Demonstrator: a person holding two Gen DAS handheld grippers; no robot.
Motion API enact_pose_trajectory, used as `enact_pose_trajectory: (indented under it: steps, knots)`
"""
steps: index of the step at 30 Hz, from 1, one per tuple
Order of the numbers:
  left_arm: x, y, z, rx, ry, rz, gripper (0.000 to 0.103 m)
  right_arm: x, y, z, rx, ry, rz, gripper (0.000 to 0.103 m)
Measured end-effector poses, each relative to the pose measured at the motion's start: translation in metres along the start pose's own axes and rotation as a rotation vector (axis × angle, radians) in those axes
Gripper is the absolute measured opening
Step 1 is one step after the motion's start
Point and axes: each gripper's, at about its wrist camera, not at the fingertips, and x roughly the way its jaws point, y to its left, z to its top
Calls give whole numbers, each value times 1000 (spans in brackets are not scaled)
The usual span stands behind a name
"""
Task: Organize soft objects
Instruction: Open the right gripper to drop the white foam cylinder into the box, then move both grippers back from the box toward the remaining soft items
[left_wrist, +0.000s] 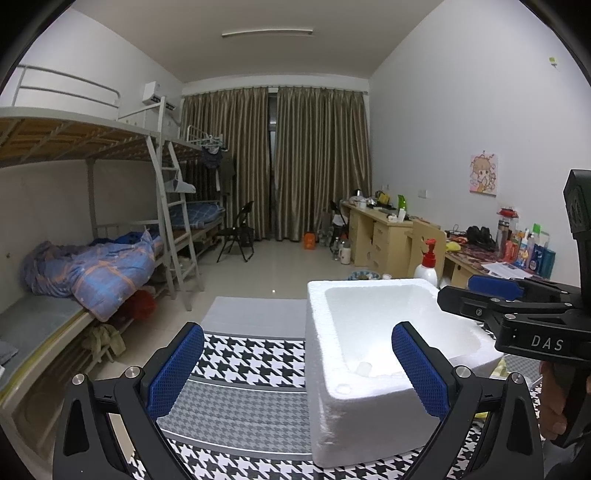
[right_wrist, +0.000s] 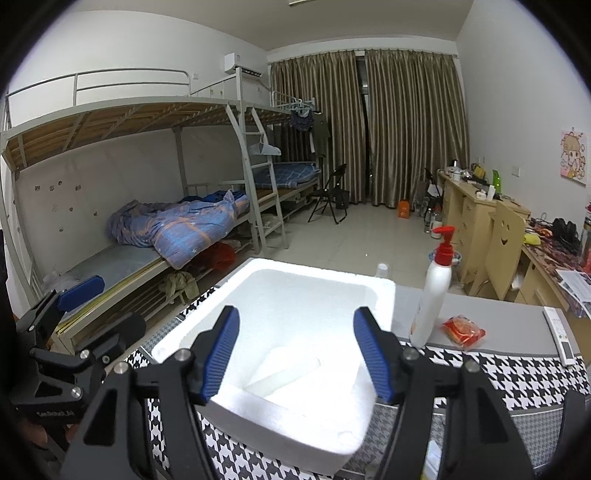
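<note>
the right gripper (right_wrist: 295, 350) is seen with its blue pads spread apart over the white foam box (right_wrist: 280, 424), nothing pinched between them. a pale roll (right_wrist: 284, 373) is seen lying inside the box below the pads, apart from both; its material is hard to make out against the white glare. the left gripper (left_wrist: 299, 369) is held wide too, one pad over the houndstooth cloth (left_wrist: 240, 369), the other in front of the box wall, nothing held. inside the box from the left wrist view, only small pale lumps are made out near the front corner. the right gripper's far end is cut off by the frame edge there, and a hand (left_wrist: 554, 398) is partly seen beneath it. beside the box a white pump bottle (right_wrist: 432, 295) with a red top is stood upright, a red packet (right_wrist: 463, 330) is laid just beside it, and a remote (right_wrist: 561, 338) is clipped by the lens edge. a rumpled blue quilt (right_wrist: 184, 229) is draped off the lower bunk.
</note>
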Motion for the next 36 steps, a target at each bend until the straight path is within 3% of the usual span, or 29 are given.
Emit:
enact_pose_trajectory:
  steps: [13,22,36]
  knots:
    - [-3,-16,-4,3,14,-73,102,-20,-13,-14,23,-37,-26,77]
    - [-7,-25,-13,14,-18,-32,102,-30,-21,-30,35,-55,-67,79]
    - [-8,-40,-23,6,-8,-86,102,-46,-40,-53,83,-67,-93,84]
